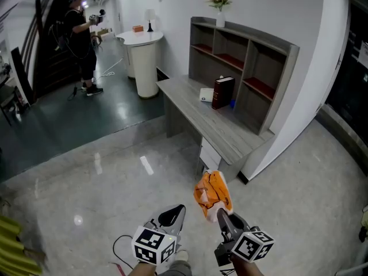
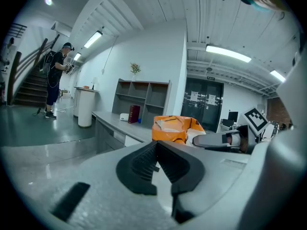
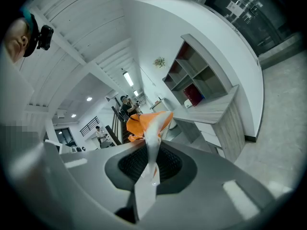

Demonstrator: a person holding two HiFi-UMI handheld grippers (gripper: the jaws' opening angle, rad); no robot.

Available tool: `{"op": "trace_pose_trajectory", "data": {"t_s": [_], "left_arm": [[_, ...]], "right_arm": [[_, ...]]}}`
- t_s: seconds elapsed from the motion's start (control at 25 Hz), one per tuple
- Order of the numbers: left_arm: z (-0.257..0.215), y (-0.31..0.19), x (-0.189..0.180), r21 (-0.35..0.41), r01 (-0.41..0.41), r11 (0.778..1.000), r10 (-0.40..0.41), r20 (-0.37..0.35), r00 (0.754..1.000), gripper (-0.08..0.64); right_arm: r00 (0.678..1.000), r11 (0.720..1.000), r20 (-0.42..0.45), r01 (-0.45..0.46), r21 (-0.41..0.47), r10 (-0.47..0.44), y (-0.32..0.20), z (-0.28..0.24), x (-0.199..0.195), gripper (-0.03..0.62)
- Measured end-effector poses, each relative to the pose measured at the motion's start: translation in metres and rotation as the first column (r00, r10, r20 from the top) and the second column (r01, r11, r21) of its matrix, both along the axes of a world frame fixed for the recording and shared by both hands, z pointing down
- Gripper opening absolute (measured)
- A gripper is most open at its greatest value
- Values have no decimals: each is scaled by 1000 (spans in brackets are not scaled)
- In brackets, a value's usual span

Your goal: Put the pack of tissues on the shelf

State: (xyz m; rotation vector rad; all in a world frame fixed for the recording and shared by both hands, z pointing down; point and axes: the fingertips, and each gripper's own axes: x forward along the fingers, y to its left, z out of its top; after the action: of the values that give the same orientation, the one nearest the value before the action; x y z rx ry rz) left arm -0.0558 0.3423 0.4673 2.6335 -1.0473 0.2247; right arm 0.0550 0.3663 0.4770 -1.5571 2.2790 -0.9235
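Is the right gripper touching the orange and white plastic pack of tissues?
Touching. The right gripper view shows the right gripper with its jaws pinched on the white plastic edge of the orange pack of tissues.

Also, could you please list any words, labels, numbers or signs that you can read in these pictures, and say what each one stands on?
No text can be read anywhere in these views.
Print on the orange pack of tissues: too blurred to read.
Sheets on the glass doors: too small to read.
Spine of the dark red book: no lettering can be made out.
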Motion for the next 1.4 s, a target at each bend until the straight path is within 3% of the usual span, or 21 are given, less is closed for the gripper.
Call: {"op": "trace_pose_trajectory", "data": {"t_s": [0.28,0.76,1.4], "left_arm": [[-3,-60,-15,6,-7,1000,7,-5,1000,-9],[-10,-119,-25,35,-38,999,38,-5,999,-9],[-17,-225,-14,35,5,999,-5,-5,1000,-3]], "right_arm": [[1000,1000,-9,1,-6,-1,-61,-1,-18,32],[1000,1000,-29,-7,11,7,-128,-12,-32,32],[997,996,-21,77,33,-76,-247,-23,-29,32]]}}
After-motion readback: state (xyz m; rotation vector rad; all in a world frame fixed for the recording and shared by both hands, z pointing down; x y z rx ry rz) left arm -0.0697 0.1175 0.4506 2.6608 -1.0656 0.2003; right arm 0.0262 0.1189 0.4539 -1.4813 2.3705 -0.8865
